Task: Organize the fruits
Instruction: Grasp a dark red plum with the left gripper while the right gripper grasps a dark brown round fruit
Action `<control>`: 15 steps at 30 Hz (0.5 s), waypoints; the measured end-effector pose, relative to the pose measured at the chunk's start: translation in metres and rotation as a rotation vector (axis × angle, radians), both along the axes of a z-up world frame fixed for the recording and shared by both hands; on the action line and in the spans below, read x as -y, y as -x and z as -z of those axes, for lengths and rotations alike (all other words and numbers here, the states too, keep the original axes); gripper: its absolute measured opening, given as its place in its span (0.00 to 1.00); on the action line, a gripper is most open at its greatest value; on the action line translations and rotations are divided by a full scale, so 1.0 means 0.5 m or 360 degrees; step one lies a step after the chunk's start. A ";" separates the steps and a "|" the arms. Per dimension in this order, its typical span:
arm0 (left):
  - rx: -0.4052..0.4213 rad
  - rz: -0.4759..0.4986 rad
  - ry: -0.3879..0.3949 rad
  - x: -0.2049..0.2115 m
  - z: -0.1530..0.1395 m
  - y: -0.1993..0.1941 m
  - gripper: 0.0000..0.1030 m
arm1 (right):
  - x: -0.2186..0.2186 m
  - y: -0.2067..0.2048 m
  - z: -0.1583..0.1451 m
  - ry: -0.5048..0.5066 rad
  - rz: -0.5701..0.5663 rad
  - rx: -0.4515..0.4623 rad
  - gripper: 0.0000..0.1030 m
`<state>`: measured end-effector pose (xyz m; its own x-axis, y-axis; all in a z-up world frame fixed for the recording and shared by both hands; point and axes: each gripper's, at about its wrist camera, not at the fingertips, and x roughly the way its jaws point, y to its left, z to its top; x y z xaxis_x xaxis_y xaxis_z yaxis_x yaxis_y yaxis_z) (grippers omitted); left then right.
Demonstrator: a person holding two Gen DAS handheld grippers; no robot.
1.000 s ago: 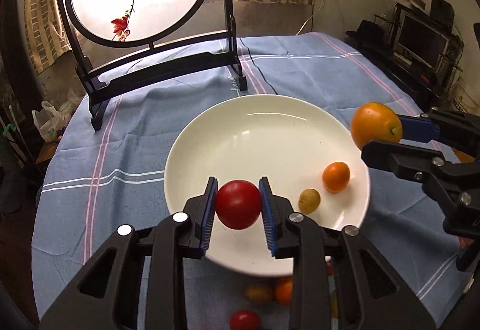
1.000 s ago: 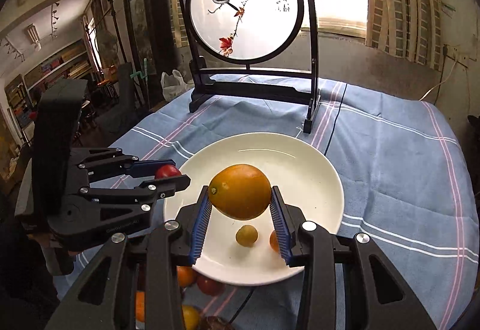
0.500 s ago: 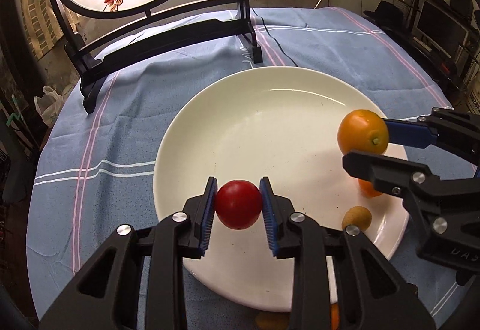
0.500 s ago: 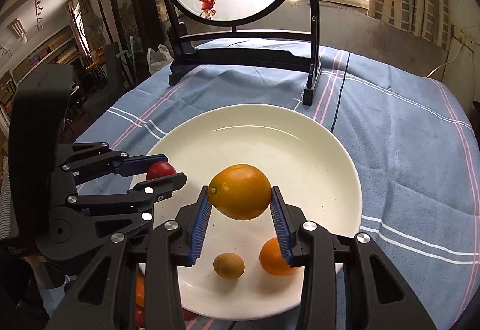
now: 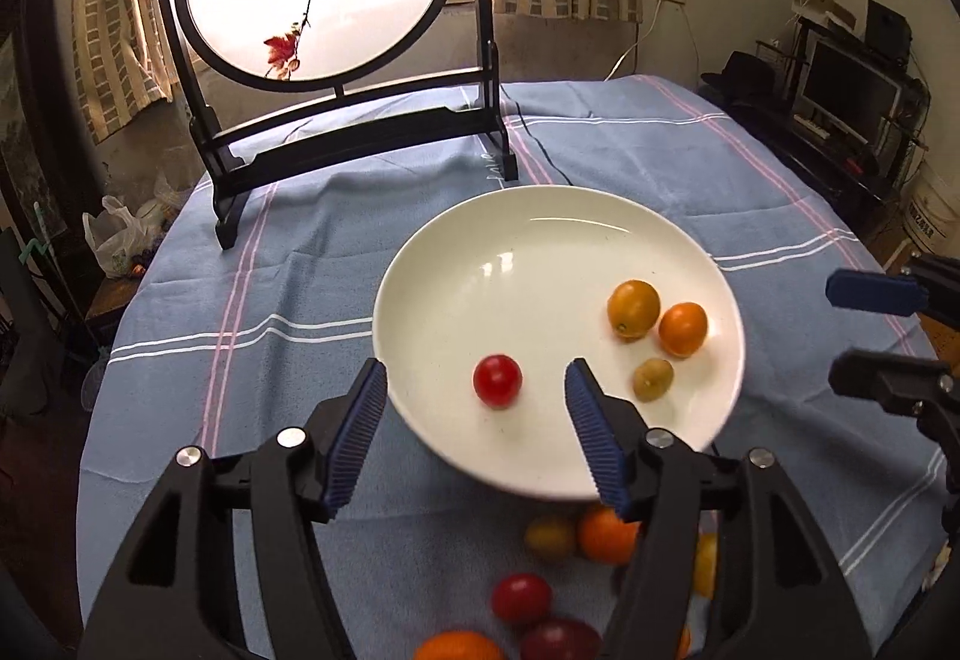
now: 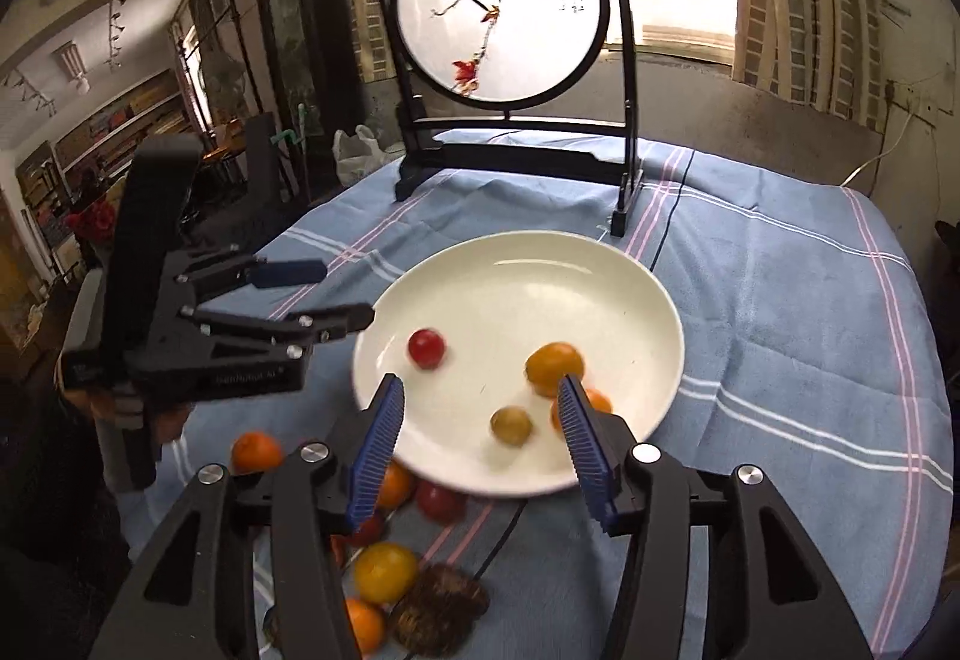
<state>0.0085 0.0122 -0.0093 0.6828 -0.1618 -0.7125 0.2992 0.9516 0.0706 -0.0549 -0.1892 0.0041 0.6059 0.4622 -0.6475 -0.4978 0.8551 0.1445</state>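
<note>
A: Left claw (image 5: 474, 435) jaws apart, just been opening, nothing clamped. Red tomato (image 5: 497, 380) lies on the white plate (image 5: 540, 234), seen between the jaws but clear of both pads.

B: Right claw (image 6: 480, 441)?

A: Also apart, just been opening, empty. Big orange fruit (image 6: 553, 367) sits on the plate just beyond its right pad, against a smaller orange one (image 5: 683, 329) and next to an olive-yellow one (image 6: 511, 425).

B: So four on the plate. What's left?

A: Loose pile (image 5: 570, 588) on the blue-clothed surface (image 5: 240, 360), off the plate's near rim, below and behind both claws. Reds, oranges, a yellow.

B: Which side is nearer?

A: Roughly even, I'd say. Pile lies toward the person, so both claws need to pull back and dip. An orange one (image 6: 257, 451) sits under the left claw in the right wrist view; left takes that. The fruits are near round, so no long axis to line up with.
</note>
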 end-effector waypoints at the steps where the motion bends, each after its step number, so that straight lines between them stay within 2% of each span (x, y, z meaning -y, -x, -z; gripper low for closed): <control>1: 0.0015 0.0022 -0.0002 -0.009 -0.005 0.028 0.61 | -0.004 0.033 0.007 0.0019 -0.0043 -0.0005 0.53; 4: 0.0031 0.0090 0.0000 -0.039 -0.002 0.110 0.65 | -0.021 0.130 0.045 0.0069 -0.0176 -0.0074 0.53; 8: -0.0029 0.0129 -0.0018 -0.091 0.032 0.203 0.66 | -0.054 0.209 0.111 0.0092 -0.0298 -0.0235 0.53; 11: -0.0103 0.0109 -0.0023 -0.126 0.065 0.250 0.66 | -0.082 0.229 0.157 0.0126 -0.0318 -0.0311 0.53; 15: -0.0199 0.0093 -0.0006 -0.150 0.112 0.284 0.66 | -0.110 0.210 0.192 0.0126 -0.0292 -0.0381 0.53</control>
<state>-0.1336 0.0872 -0.0655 0.5780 -0.1956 -0.7923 0.3606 0.9321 0.0329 -0.1599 -0.1343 -0.0920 0.3432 0.4920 -0.8001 -0.6048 0.7675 0.2126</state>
